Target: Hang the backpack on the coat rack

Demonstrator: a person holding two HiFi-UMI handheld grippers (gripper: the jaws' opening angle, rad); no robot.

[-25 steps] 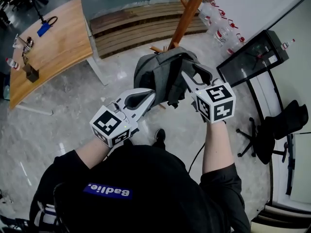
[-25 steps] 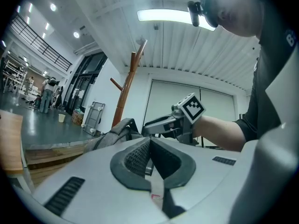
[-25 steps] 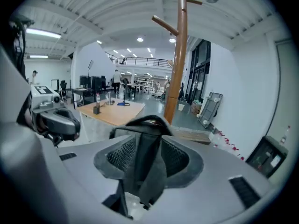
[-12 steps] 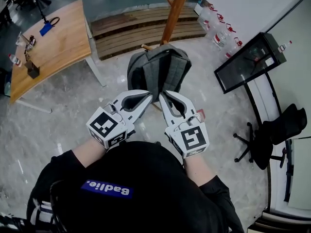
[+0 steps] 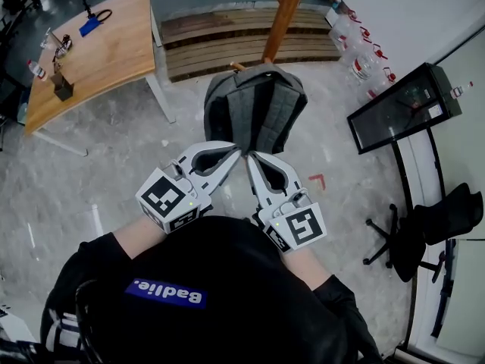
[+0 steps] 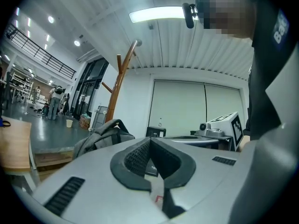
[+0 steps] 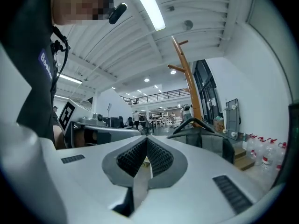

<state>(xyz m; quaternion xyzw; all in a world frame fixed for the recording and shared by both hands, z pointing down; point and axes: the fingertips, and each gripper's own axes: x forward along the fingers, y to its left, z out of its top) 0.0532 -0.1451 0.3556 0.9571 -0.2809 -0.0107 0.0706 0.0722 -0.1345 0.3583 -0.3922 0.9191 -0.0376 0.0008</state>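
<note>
The grey backpack (image 5: pixel 256 108) hangs against the orange wooden coat rack (image 5: pixel 282 17), its top by a peg (image 5: pixel 236 67); what carries it I cannot tell. Both grippers point level at its lower edge, side by side. My left gripper (image 5: pixel 239 152) is shut with nothing in it, and so is my right gripper (image 5: pixel 248 157). In the left gripper view the closed tips (image 6: pixel 149 140) have the backpack (image 6: pixel 100 135) and rack (image 6: pixel 119 85) beyond them to the left. In the right gripper view the shut jaws (image 7: pixel 146 138) sit left of the backpack (image 7: pixel 208 139) and its top handle (image 7: pixel 194 122).
A wooden table (image 5: pixel 91 51) stands at the far left and a stack of wooden planks (image 5: pixel 242 40) lies behind the rack. Water bottles (image 5: pixel 364 51) line the wall. A black screen (image 5: pixel 402 105) and an office chair (image 5: pixel 424 226) are at the right.
The right gripper let go of the backpack strap, swung in beside the left gripper and closed its jaws. The backpack settled and now hangs untouched.
</note>
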